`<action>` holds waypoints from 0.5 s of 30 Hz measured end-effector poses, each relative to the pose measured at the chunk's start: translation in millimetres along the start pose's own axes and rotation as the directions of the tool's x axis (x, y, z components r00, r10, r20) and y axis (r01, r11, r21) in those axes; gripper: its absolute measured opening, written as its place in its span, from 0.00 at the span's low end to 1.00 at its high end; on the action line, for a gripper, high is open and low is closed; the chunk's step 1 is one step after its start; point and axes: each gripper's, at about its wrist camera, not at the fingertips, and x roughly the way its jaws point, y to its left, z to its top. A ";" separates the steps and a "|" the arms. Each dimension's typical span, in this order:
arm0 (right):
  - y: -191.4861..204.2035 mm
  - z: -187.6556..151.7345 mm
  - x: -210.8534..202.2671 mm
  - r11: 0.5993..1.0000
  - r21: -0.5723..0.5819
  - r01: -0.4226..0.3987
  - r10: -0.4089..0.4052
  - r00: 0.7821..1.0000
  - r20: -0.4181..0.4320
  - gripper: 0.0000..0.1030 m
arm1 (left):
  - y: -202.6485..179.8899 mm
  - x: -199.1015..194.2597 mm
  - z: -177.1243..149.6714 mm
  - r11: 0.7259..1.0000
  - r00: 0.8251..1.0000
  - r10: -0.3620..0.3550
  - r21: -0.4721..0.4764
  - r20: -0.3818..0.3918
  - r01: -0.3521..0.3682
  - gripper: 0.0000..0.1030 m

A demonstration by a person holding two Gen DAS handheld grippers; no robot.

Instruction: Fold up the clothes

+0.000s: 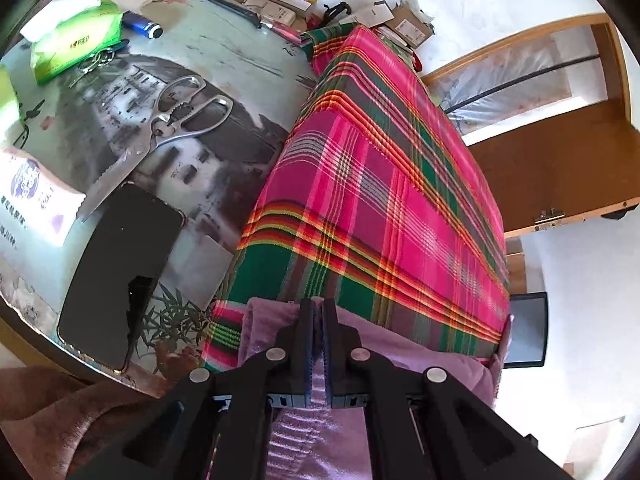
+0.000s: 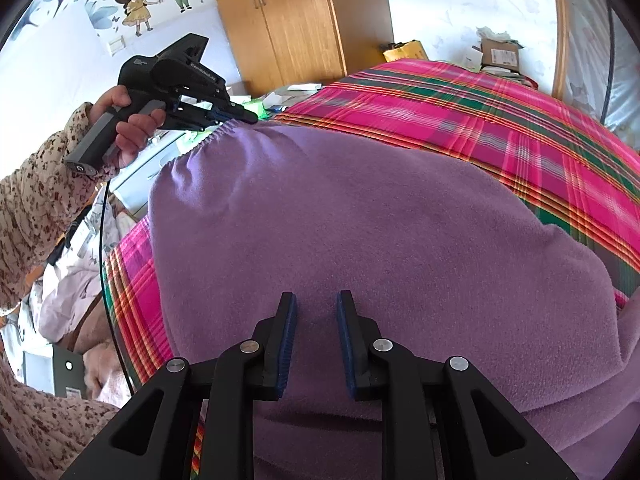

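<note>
A purple fleece garment (image 2: pixel 360 220) lies spread on a pink and green plaid cloth (image 2: pixel 480 120). In the right wrist view my left gripper (image 2: pixel 250 117) sits at the garment's gathered elastic edge at the far left corner, held by a hand (image 2: pixel 128 128) in a floral sleeve. In the left wrist view my left gripper (image 1: pixel 319 316) is shut, with the purple garment (image 1: pixel 304 432) pinched between its pads at the near end of the plaid cloth (image 1: pixel 380 180). My right gripper (image 2: pixel 317 300) stands open just over the near part of the garment, nothing pressed between its fingers.
Left of the plaid cloth is a printed tabletop (image 1: pixel 224 52) with metal scissors (image 1: pixel 180 120), a black phone (image 1: pixel 120 272), a green tissue pack (image 1: pixel 76 40), a lighter (image 1: pixel 142 26) and a knife (image 1: pixel 232 8). Boxes (image 1: pixel 412 26) lie at the far end. A wooden wardrobe (image 2: pixel 296 20) stands behind.
</note>
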 end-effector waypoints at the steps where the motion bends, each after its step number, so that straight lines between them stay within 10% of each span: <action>1: 0.5 -0.1 0.2 1.000 0.000 0.002 -0.002 1.000 0.001 0.21 | -0.6 0.2 -0.3 1.000 1.000 0.003 -0.002 0.006 -0.003 0.04; 15: 0.3 -2.9 -2.8 1.000 0.012 0.000 0.000 1.000 0.018 0.21 | 20.2 -29.7 -5.5 0.993 0.987 0.084 -0.097 0.135 -0.072 0.00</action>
